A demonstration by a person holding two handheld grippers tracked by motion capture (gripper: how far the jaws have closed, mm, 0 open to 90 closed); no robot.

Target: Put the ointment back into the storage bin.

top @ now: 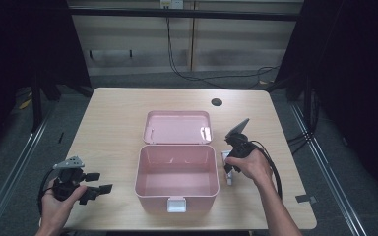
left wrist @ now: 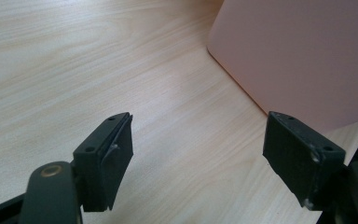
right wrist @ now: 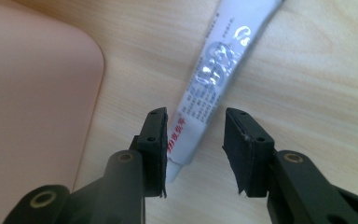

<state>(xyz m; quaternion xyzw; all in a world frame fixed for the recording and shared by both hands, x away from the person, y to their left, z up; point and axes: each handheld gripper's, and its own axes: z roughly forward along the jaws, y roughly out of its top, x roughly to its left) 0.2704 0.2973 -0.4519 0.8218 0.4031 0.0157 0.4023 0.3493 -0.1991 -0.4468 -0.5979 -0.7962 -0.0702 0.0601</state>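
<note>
At the tabletop's (top: 113, 105) near left corner, the left tool (top: 100, 183) hovers with its jaws spread wide and nothing between them; in the left gripper view the bare wood lies beneath it and the pink box's (top: 142, 179) side stands just off to one side. The open box sits in the middle toward the near edge, its lid (top: 177, 127) thrown back flat behind it, the inside bare as far as the high view shows.

Right of the box, near the tabletop's right edge, lies a white tube (right wrist: 209, 88) with red and dark print, flat on the wood just beside the box's right wall. The right tool (right wrist: 193, 149) is poised over the tube's narrow flat tail end, its jaws part-spread and straddling it; the left pad looks close against the tube's edge, the right pad apart from it, so nothing is pinched yet.

The tube looks light and soft, with a glossy skin that may slip and a body that would dent under a hard squeeze. A grip across its flattened crimped end or its midsection, closed gently, seems the safest hold; lying flat, it leaves little room for the pads to get under.
</note>
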